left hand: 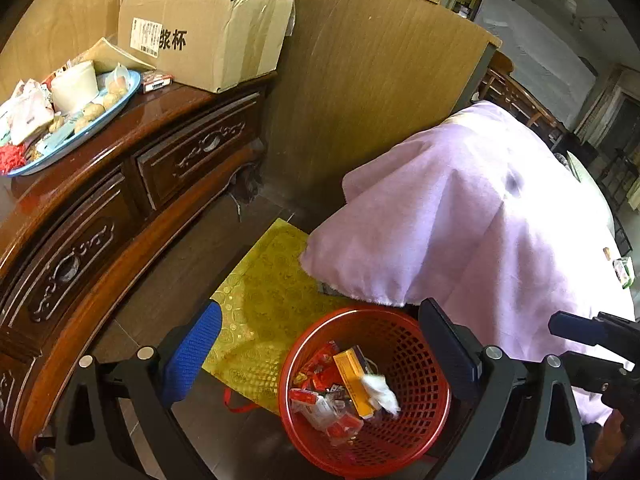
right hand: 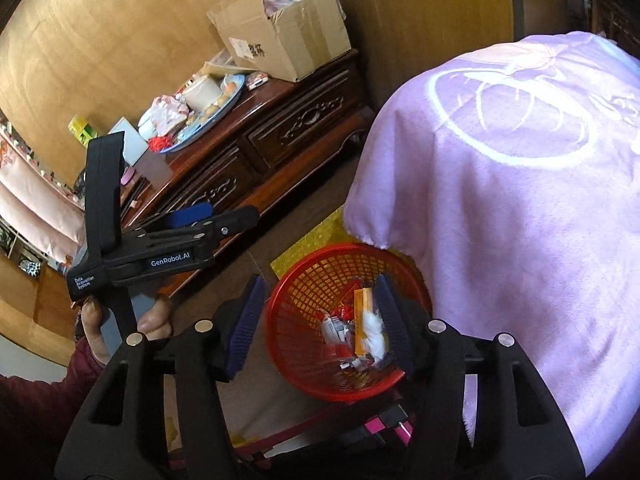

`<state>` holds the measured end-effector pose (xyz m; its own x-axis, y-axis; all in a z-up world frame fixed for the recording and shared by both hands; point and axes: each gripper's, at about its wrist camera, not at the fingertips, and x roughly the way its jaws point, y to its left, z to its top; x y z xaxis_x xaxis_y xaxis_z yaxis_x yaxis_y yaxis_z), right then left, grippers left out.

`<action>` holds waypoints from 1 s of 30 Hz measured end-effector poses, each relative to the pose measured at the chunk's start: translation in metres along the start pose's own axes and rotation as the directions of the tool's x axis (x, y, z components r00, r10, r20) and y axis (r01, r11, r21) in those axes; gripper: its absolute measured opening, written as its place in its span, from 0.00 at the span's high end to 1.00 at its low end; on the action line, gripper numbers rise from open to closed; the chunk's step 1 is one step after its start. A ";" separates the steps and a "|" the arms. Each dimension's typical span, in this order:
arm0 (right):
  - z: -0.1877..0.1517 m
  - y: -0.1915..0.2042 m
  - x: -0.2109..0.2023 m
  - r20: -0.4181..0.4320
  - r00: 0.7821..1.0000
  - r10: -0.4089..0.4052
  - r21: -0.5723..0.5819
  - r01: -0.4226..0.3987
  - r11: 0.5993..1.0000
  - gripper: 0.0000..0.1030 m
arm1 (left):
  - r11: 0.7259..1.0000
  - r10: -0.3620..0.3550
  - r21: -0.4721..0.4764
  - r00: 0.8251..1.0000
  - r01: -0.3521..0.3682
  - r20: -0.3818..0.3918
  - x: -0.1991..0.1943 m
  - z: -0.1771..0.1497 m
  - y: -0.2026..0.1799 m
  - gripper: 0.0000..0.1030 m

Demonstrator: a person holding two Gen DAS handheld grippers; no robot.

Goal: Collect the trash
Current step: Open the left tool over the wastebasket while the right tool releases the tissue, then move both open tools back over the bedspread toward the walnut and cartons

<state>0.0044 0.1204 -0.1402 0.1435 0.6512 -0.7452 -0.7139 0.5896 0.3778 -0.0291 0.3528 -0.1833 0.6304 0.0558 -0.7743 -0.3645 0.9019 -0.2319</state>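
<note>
While both grippers hang open and empty, red basket [left hand: 366, 392] with white tissue [left hand: 382, 394] sits lower centre, between right gripper [right hand: 322, 328] fingers, under left gripper [left hand: 320, 350].

A red mesh basket [right hand: 304, 364] holding a white tissue wad [right hand: 374, 334] and wrappers was framed between the spread fingers of the right gripper [right hand: 320, 320].

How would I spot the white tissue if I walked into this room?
Find the purple blanket draped beside the dark carved cabinet. Below its edge a red mesh basket sits on the floor. The crumpled white tissue lies inside against a yellow box, the only soft white thing there.
</note>
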 end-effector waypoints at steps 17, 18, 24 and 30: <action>-0.035 -0.034 -0.125 0.288 0.949 -0.131 0.118 0.101 0.988 0.39 | 0.979 -0.059 0.203 0.989 0.030 0.139 -0.072 0.003 -0.082 0.06; -0.038 -0.036 -0.131 0.302 0.943 -0.139 0.125 0.105 0.987 0.38 | 0.975 -0.061 0.220 0.987 0.028 0.147 -0.076 0.002 -0.089 0.06; -0.061 -0.060 -0.184 0.404 0.889 -0.215 0.184 0.151 0.971 0.31 | 0.938 -0.081 0.346 0.980 0.013 0.181 -0.098 -0.008 -0.146 0.06; -0.083 -0.102 -0.230 0.461 0.825 -0.326 0.281 0.213 0.936 0.27 | 0.885 -0.108 0.465 0.976 0.008 0.188 -0.104 -0.017 -0.209 0.06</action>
<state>-0.0127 -0.1294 -0.0526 0.6673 0.5655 -0.4847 -0.4451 0.8246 0.3492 -0.0301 0.1516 -0.0645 0.7839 0.0375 -0.6198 0.0013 0.9981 0.0620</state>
